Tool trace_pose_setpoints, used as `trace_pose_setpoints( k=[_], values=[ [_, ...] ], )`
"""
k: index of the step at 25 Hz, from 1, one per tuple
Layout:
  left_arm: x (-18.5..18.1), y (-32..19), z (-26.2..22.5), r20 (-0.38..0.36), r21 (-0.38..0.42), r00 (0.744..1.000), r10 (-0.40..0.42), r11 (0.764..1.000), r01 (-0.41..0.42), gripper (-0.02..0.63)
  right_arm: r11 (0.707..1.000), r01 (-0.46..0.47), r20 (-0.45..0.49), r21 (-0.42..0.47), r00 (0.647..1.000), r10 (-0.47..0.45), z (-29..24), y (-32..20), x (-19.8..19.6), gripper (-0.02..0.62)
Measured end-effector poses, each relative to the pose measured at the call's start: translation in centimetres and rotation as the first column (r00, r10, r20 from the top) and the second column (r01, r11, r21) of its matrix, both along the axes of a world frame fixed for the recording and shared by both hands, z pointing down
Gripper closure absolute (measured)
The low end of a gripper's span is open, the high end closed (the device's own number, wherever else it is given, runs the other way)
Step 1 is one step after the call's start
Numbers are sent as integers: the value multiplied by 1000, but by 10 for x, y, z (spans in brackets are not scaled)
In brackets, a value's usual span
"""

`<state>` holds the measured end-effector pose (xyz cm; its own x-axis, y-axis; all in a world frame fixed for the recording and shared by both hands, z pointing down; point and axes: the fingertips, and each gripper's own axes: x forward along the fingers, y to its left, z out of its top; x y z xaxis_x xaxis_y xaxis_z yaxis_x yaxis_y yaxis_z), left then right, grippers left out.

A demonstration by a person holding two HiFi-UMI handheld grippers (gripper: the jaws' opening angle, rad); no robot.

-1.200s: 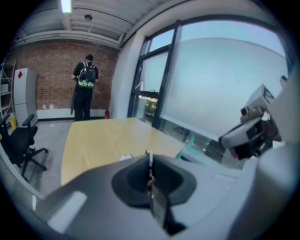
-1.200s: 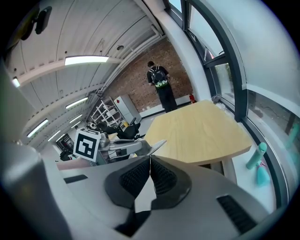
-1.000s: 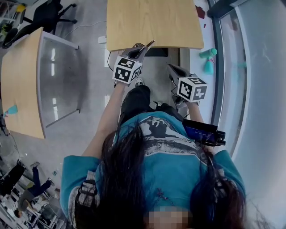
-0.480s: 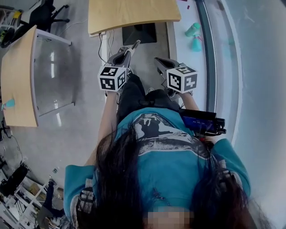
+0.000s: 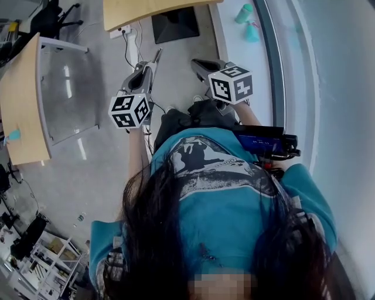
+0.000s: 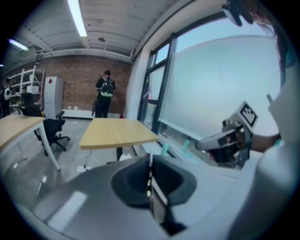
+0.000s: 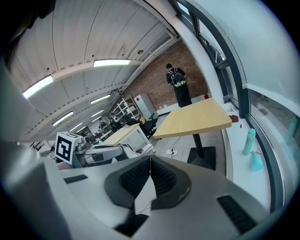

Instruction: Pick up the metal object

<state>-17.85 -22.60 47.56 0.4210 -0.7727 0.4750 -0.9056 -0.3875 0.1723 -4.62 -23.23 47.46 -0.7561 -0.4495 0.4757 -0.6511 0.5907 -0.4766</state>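
No metal object shows in any view. In the head view my left gripper (image 5: pixel 157 54) is held in the air over the grey floor, its marker cube (image 5: pixel 130 110) nearest me. My right gripper (image 5: pixel 195 62) hangs beside it, a little apart, with its cube (image 5: pixel 232 83) at the right. Both point towards a light wooden table (image 5: pixel 146 7) that stands some way ahead. The left gripper (image 6: pixel 150 161) is shut, pads together, nothing between them. The right gripper (image 7: pixel 150 160) is also shut and empty.
The table's black base (image 5: pixel 176 23) and a cable lie on the floor ahead. Two teal bottles (image 5: pixel 246 20) stand by the window wall on the right. Another wooden table (image 5: pixel 20 105) is at the left. A person (image 6: pixel 104 96) stands far off by the brick wall.
The wooden table has slid up and out towards the top of the head view. Both grippers have come back from it, and the left one has swung out to the left.
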Motion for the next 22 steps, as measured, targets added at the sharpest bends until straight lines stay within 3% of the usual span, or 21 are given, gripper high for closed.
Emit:
trace_pose_setpoints(
  k=[9, 15, 22],
  values=[
    [5, 19, -9, -26, 3, 1000, -7, 1000, 7, 604, 1000, 27, -19, 4, 999, -27, -5, 3, -4, 583],
    [-5, 61, -7, -17, 18, 1000, 12, 1000, -12, 604, 998, 57, -7, -9, 998, -57, 6, 46, -31, 583],
    [17, 25, -3, -34, 15, 999, 11, 1000, -11, 604, 998, 52, -27, -18, 998, -53, 7, 12, -4, 583]
  ],
)
